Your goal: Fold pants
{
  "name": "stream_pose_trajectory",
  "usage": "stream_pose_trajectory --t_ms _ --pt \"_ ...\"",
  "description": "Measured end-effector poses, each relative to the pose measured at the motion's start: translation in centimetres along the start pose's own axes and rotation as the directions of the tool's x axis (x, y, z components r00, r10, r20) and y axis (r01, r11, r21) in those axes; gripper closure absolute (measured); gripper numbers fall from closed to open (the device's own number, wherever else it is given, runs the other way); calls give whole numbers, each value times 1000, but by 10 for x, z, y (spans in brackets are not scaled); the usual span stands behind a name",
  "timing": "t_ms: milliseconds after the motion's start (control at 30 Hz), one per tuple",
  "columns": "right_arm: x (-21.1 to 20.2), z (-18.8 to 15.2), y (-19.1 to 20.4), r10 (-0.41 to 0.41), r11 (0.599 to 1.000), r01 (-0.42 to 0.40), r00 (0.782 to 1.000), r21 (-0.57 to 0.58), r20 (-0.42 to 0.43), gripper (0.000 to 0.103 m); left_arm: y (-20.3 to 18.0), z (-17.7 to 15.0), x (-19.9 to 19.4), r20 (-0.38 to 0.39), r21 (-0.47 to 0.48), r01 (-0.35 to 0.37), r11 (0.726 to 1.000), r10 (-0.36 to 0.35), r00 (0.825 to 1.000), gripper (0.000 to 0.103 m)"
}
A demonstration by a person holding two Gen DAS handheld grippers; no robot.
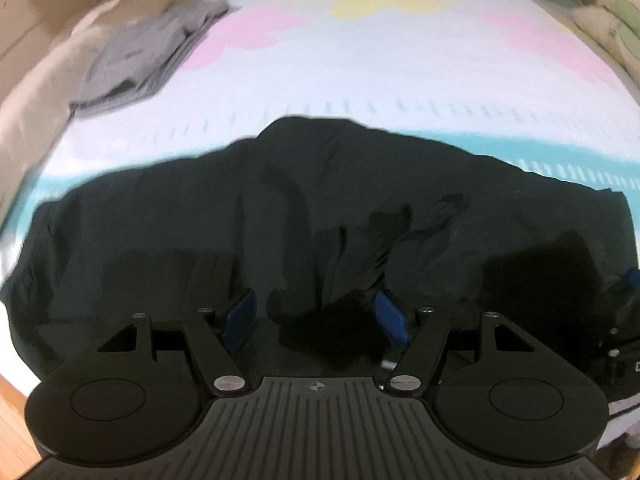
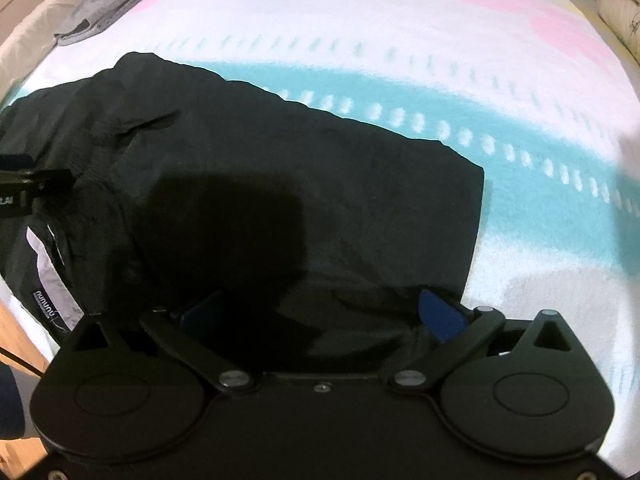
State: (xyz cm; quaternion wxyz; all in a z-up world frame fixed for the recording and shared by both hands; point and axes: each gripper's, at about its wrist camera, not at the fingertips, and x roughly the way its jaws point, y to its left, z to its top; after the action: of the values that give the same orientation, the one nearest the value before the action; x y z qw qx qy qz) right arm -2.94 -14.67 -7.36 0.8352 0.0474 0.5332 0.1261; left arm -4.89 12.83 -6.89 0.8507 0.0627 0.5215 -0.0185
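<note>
Black pants lie rumpled across a white blanket with pastel shapes. My left gripper is open, its blue pads low over the near edge of the fabric. In the right wrist view the pants show a folded straight edge at the right and a grey-white label strip at the lower left. My right gripper is open, wide, with the near hem between the pads. The left gripper shows at the left edge.
A folded grey garment lies at the far left of the blanket, also in the right wrist view. Pillows sit at the far right. Wooden floor shows at the lower left.
</note>
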Motion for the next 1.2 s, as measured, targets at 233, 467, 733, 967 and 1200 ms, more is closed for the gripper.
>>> stream_pose_trajectory --t_ms 233,467,733,967,1200 --pt "-3 5 -4 13 999 -14 1000 36 9 1 1 -8 -22 79 -8 62 998 -61 995 39" --pt "-42 11 -25 15 992 -31 991 119 135 1 -30 -19 -24 76 123 135 983 -145 987 39" --pt "-64 13 -41 -2 985 -32 980 167 200 1 -39 -28 -7 12 150 116 982 -119 993 39" --pt "-61 17 -37 3 986 -36 980 164 200 1 -41 -19 -6 24 85 150 985 -152 988 49" --pt "-63 16 -48 -15 978 -28 979 209 202 1 -44 -24 -3 12 102 162 982 -164 986 50"
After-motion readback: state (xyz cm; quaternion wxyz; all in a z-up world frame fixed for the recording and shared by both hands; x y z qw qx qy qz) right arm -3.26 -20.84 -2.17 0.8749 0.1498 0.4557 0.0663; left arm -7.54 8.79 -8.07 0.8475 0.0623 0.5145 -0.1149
